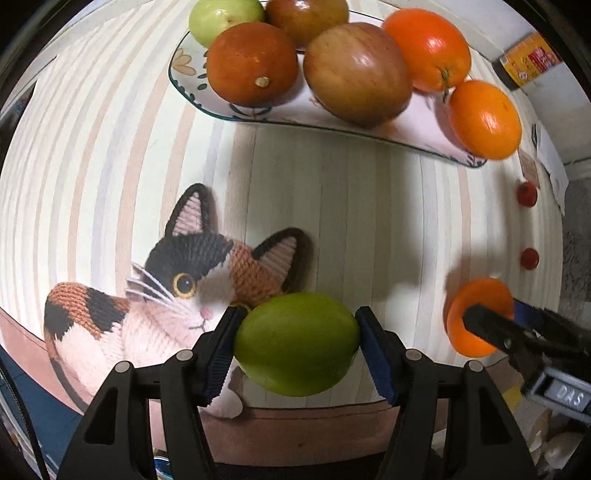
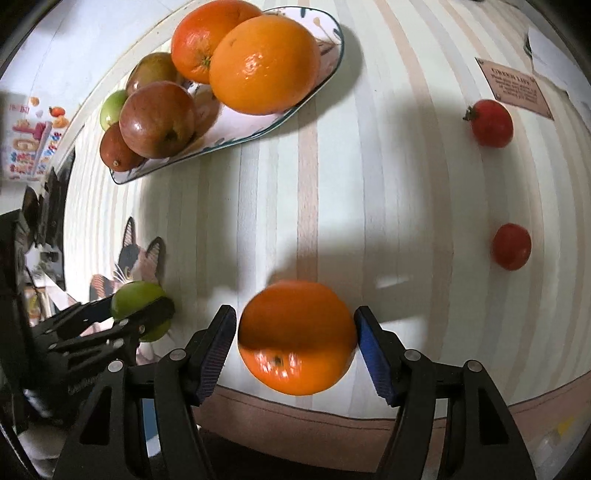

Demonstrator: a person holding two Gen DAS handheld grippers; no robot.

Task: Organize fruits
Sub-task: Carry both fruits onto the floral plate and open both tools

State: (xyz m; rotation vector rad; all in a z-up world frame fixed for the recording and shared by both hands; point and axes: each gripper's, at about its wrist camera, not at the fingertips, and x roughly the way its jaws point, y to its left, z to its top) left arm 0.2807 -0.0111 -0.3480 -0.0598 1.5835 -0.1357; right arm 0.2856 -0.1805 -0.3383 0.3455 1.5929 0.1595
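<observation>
three oranges: two on plate [image 2: 325, 70], at [image 2: 207, 37] and [image 2: 264, 64]; one [image 2: 297, 338] between fingers of right tool [image 2: 295, 350]. two green fruits: one [image 1: 297, 343] in left tool [image 1: 297, 354], one [image 1: 225, 18] at plate's far end. three reddish-brown fruits on plate: [image 1: 253, 68], [image 1: 356, 74], [image 1: 306, 16]. two small red tomatoes on table [image 2: 406, 184]: [image 2: 491, 123], [image 2: 511, 246]. one plate. two tools.

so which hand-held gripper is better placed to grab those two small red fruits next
Right, probably. The two small red fruits lie on the right hand-held gripper's side, far from the left hand-held gripper. Both are full, though: right holds an orange, left a green fruit.
</observation>
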